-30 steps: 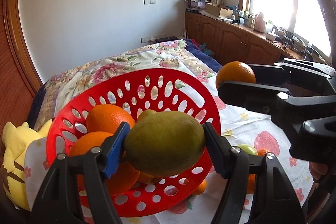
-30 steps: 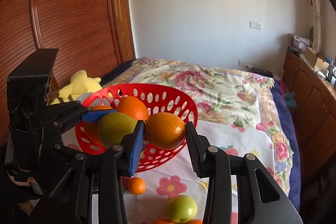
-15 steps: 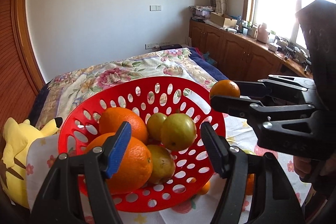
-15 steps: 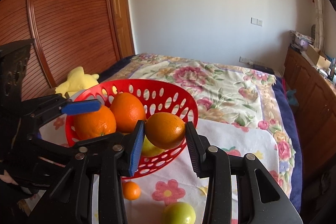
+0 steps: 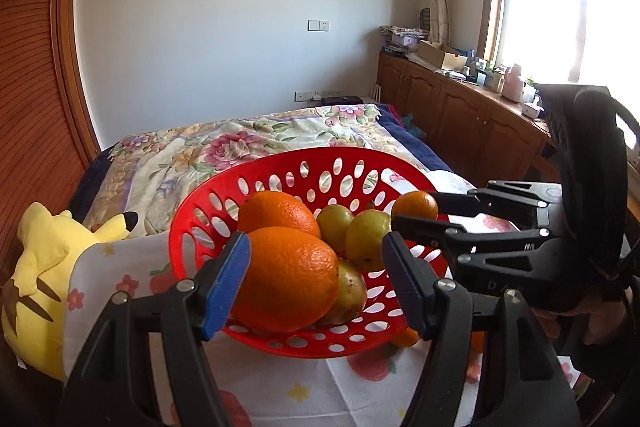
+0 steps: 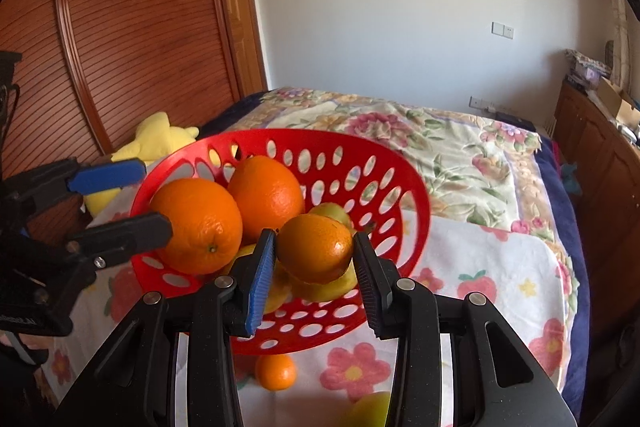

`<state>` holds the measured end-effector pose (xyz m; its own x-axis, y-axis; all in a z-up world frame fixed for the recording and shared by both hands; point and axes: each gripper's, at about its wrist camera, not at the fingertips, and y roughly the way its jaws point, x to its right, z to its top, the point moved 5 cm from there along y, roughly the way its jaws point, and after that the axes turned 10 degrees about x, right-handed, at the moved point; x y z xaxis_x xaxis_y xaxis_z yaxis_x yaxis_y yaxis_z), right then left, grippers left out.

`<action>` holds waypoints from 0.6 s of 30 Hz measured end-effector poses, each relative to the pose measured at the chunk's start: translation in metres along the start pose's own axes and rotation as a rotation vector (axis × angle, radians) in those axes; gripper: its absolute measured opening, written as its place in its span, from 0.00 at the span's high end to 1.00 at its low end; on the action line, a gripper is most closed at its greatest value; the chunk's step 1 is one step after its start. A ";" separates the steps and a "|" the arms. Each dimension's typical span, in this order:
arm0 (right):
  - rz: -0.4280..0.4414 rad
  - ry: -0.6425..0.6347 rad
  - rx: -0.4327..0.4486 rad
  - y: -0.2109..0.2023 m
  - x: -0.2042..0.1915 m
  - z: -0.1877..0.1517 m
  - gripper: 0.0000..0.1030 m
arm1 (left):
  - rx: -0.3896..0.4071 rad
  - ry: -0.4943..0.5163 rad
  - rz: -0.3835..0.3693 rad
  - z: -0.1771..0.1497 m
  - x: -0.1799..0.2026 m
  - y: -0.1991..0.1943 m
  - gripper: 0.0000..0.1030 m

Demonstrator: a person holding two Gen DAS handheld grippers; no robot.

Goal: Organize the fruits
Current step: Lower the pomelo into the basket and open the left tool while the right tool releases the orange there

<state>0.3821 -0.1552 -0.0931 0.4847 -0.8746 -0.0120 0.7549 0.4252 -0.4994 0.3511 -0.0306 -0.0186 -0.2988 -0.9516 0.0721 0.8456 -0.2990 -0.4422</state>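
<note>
Since a second ago left gripper (image 5: 316, 283) has dropped its green fruit into red basket (image 6: 416, 195) and backs off half-open and empty, right gripper (image 6: 314, 269) clamps a small orange (image 6: 315, 247) over the near rim, so early release risks rolling onto the floral cloth (image 6: 500, 267).

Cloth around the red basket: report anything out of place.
A small orange and a green fruit lie loose on the cloth, outside the red basket that holds the other fruit.
</note>
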 end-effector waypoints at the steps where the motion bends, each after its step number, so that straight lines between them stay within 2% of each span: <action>1: 0.001 0.000 -0.005 0.001 -0.002 -0.003 0.62 | -0.001 -0.003 0.002 -0.001 -0.001 -0.001 0.34; 18: -0.009 -0.012 -0.039 0.008 -0.018 -0.020 0.62 | -0.004 -0.018 0.013 -0.014 -0.007 -0.020 0.34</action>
<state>0.3700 -0.1405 -0.1144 0.4835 -0.8753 0.0031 0.7417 0.4078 -0.5324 0.3303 -0.0165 -0.0227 -0.2796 -0.9566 0.0818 0.8477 -0.2860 -0.4468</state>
